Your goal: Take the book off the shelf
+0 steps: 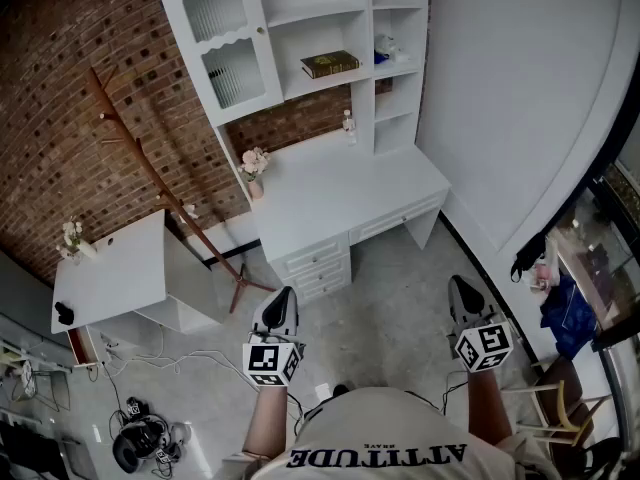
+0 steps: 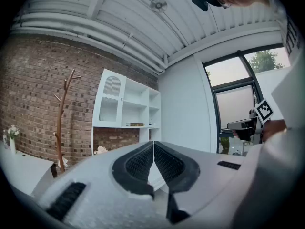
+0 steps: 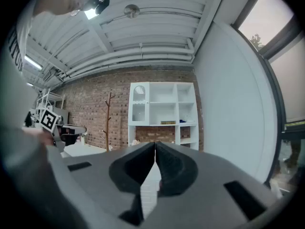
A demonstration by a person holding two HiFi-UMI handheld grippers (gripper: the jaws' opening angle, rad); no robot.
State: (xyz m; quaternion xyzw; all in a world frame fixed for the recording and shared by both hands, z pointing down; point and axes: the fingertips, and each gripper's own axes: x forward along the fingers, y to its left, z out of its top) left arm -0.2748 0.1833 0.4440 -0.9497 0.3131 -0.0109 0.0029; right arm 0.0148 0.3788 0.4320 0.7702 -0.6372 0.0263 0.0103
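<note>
Book point(image 1: 329, 64) seen on shelf point(image 1: 291, 81), apparently lying flat.
Left gripper point(image 1: 284, 294) and right gripper point(image 1: 457, 284) held well clear of bench point(image 1: 340, 183); jaws clenched, nothing gripped.

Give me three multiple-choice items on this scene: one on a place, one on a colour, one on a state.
1. Where does the book lie?
A. on the side table
B. on a shelf
C. on the floor

2. What colour is the desk?
A. white
B. black
C. green

3. How is the left gripper?
A. wide open
B. shut on the book
C. shut, empty

Answers:
1 B, the book lies flat on a shelf above the desk.
2 A, its whole surface is white.
3 C, its jaws meet with nothing between them.
</note>
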